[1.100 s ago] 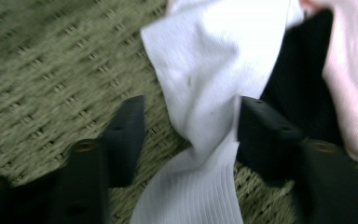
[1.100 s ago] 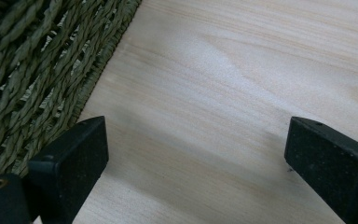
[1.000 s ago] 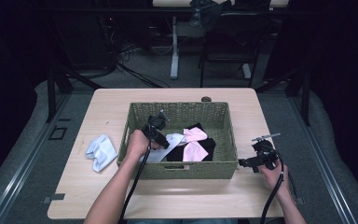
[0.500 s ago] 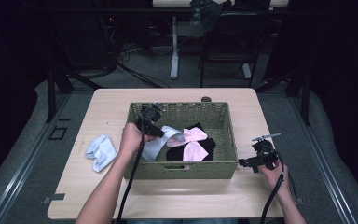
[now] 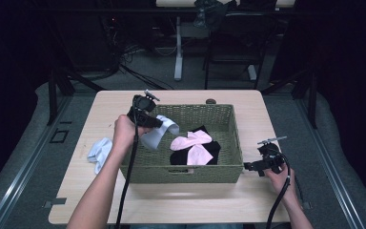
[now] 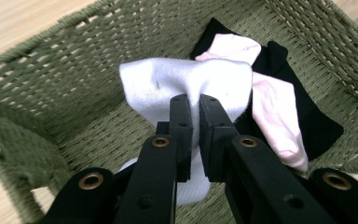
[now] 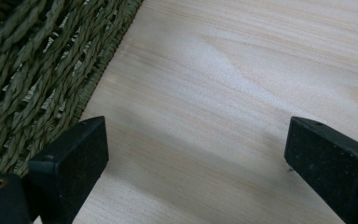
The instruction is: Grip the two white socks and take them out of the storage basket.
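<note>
While I am steering from afar, the left tongs are pinching a white sock at its folded top and are holding it clear of the floor of the woven basket, over the basket's left end. In the left gripper view the two black jaws are standing nearly together with the white cloth nipped between them, so I am logging a firm hold. The sock is hanging from the tongs with its long axis running downward and back toward the person's left hand. Beyond the left tongs, on the basket floor, a pink sock is lying across a black garment. To the outer side of the left tongs, past the basket wall, a pale blue sock is resting on the surface.

I am judging that the coming move is turning on that outward direction: the sock is needing to clear the near-left rim toward the pale blue one.

The right tongs are standing wide open on bare surface just beside the basket's right wall, gripping nothing. The left hand is the nearer one.
</note>
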`<control>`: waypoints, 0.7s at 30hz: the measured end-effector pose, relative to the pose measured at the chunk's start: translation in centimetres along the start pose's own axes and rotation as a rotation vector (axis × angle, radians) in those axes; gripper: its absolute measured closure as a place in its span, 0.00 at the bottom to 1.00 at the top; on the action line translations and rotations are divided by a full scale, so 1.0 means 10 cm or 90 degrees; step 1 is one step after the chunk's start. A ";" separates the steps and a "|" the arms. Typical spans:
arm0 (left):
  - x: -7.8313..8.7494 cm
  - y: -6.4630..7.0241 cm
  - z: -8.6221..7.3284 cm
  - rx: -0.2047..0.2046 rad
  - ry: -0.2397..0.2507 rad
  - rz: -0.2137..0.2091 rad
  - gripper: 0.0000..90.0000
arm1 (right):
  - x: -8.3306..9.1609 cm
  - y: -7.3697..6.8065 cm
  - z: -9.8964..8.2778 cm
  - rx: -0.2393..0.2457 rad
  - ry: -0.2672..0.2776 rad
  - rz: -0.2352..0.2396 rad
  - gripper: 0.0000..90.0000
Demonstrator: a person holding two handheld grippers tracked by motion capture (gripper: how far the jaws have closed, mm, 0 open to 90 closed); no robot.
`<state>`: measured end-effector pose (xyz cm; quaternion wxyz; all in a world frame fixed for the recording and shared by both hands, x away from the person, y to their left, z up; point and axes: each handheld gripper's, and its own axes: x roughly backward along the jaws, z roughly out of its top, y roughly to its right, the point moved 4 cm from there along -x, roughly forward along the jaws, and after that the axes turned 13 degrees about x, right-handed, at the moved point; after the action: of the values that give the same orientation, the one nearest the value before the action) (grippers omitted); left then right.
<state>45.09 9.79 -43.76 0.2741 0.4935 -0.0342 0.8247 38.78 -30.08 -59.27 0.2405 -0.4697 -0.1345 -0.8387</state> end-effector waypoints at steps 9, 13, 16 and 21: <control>0.33 0.00 0.11 -0.006 0.032 0.017 0.95 | 0.00 0.00 0.00 0.002 -0.001 0.000 0.06; 0.49 -0.01 0.16 -0.004 0.053 0.025 0.95 | 0.00 0.00 0.00 0.001 -0.002 0.001 0.06; 0.60 -0.01 0.19 -0.003 0.064 0.032 0.95 | 0.00 0.00 0.00 0.001 -0.002 0.001 0.06; 0.79 -0.03 0.24 -0.007 0.075 0.050 0.95 | 0.00 0.00 -0.01 0.003 -0.010 -0.002 0.06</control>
<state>44.28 12.58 -36.08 0.2459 0.4409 -0.0422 0.8622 38.73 -30.15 -59.28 0.2394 -0.4756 -0.1388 -0.8350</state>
